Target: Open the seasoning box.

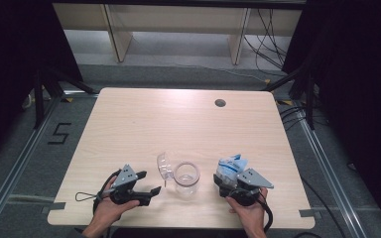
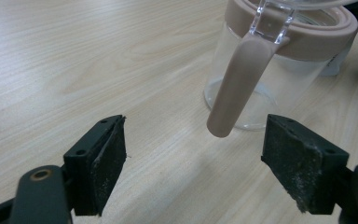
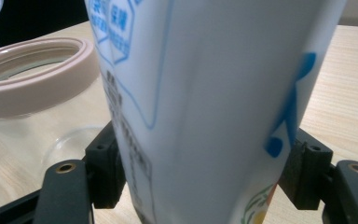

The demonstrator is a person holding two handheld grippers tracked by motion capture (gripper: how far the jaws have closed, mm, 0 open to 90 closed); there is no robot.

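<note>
A: We have the white plastic pouch with blue print (image 1: 231,166) standing just right of the clear glass jar with the beige rim (image 1: 186,177). The right gripper (image 3: 205,163) has its 2 jaws on either side of the pouch, touching its walls in that gripper's own view.

B: Pressing or only touching?

A: We judge a light hold; the film looks soft and slippery, so we should pinch low, where it is full.

B: And the left gripper (image 2: 196,158)?

A: Its jaws stand wide open and empty, left of the jar, facing the beige handle (image 2: 237,84). The jar's clear hinged lid (image 1: 164,165) is up; glass seems rigid, heavy, breakable.
</note>
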